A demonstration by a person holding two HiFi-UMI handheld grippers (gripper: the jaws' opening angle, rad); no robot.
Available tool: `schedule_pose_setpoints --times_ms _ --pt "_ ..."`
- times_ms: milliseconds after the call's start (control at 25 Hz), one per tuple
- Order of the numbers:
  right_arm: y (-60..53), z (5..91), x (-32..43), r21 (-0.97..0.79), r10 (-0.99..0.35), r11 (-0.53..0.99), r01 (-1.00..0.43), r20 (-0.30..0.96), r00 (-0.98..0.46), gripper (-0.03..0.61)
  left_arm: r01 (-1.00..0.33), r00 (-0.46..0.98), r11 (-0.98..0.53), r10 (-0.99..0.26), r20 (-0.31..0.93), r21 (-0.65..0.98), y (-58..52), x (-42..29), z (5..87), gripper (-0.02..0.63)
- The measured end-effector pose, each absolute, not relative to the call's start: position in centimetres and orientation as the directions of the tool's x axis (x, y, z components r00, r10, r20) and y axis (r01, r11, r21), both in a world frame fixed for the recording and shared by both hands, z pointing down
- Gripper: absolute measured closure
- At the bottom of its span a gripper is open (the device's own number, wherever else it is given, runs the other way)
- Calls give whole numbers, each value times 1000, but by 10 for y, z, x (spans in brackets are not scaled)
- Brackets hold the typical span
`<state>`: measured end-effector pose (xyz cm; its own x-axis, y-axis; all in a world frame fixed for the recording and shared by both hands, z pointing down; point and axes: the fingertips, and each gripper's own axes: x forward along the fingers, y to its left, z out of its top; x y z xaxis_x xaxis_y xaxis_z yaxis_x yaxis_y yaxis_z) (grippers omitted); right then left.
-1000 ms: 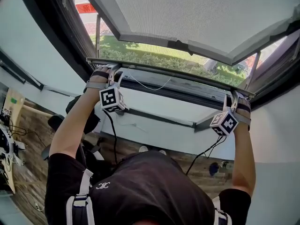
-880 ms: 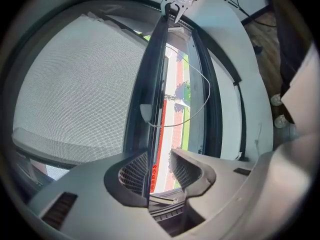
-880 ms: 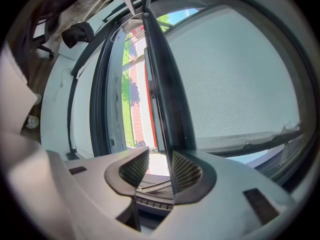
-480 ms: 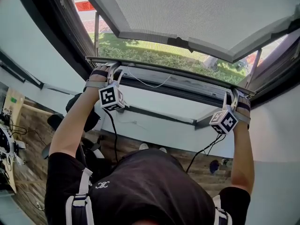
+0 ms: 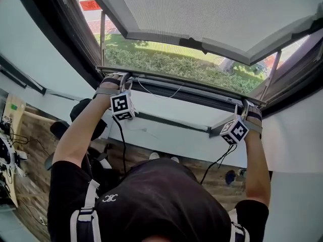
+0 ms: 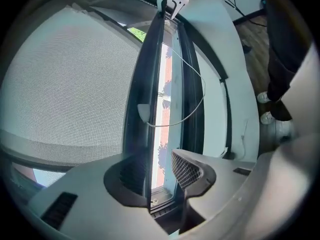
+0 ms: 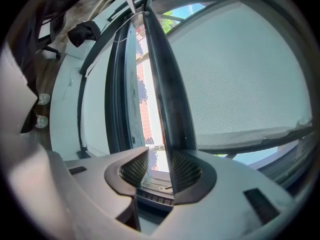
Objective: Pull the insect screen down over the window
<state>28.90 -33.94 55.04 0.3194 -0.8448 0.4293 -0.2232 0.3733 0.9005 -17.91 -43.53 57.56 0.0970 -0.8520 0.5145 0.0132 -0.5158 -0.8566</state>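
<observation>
Our left gripper and right gripper gape wide, merely straddling the insect screen's dark slim bar; uneven pulling toward six o'clock may skew or lose it.

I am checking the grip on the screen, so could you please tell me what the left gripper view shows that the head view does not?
Only the left gripper view: the left gripper with jaws apart, astride the screen bar, daylight beside one pad. Only the head view: the person's arms and the left gripper's marker cube. Both: the bar, the mesh, the white cord, the right gripper.
</observation>
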Motion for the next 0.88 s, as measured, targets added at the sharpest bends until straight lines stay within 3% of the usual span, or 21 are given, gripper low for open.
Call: schedule_pose_setpoints --times_ms 400,880 --pt "-342 565 289 872 -826 405 -275 478 298 423 26 79 -532 -843 532 -846 -435 -178 583 453" --pt "-332 627 287 810 -760 511 -288 582 289 399 42 36 -640 -767 641 -767 -426 -174 631 453"
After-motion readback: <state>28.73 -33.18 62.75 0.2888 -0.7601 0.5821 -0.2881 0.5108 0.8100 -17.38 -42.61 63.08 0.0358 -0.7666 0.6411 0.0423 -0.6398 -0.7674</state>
